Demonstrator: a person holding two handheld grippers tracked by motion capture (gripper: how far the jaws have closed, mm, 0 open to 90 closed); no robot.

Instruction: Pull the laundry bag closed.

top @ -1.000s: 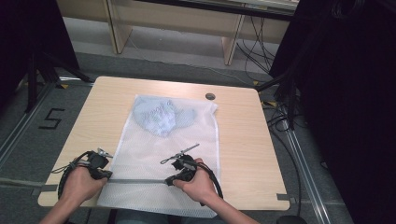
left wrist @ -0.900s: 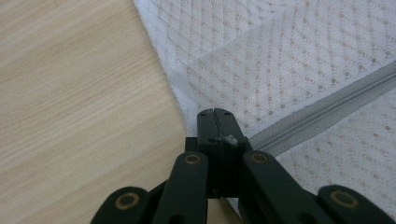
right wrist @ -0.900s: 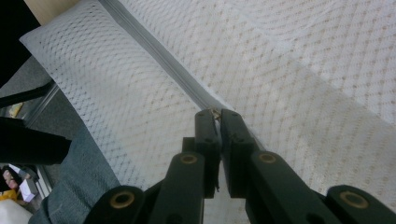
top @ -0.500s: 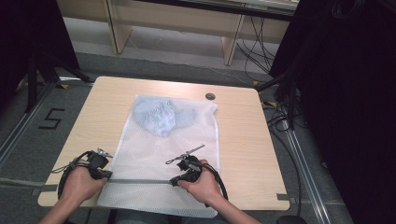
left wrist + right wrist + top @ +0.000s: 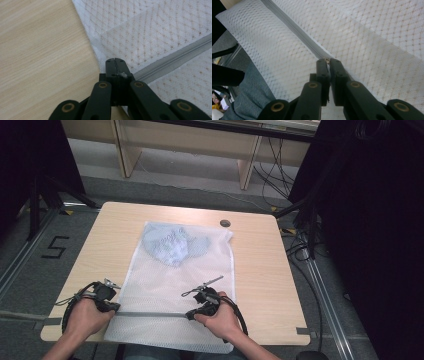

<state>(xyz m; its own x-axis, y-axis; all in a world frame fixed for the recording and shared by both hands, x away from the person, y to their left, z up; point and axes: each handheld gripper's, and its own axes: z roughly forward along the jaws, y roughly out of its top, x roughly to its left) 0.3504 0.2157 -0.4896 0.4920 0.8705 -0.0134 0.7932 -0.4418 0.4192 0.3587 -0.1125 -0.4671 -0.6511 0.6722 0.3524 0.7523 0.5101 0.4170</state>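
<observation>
There, on the pale wooden worktop [image 5: 260, 265], lay a white mesh laundry bag [image 5: 165, 285] with a light blue garment [image 5: 172, 242] bunched inside toward its 12 o'clock end. A grey zipper [image 5: 150, 314] ran across the bag near its 6 o'clock edge, from about 8 o'clock to 5 o'clock of the worktop.

The left tool [image 5: 111, 306] sat at the bag's 9 o'clock edge, at the zipper's end. In the left gripper view its jaws were pressed together, a scrap of white mesh pinched between the left tool [image 5: 115, 61] tips where the zipper [image 5: 172, 61] met the bag's hem.

The right tool [image 5: 192, 314] rested on the zipper line, toward 3 o'clock of the left one. In the right gripper view the right tool [image 5: 328, 60] had its jaws drawn nearly together, a small brass-coloured zipper pull [image 5: 327, 60] caught between the tips, with the zipper [image 5: 294, 31] stretching away toward 11 o'clock. The bag's 6 o'clock end overhung the worktop edge above the person's trouser leg [image 5: 249, 100].
</observation>
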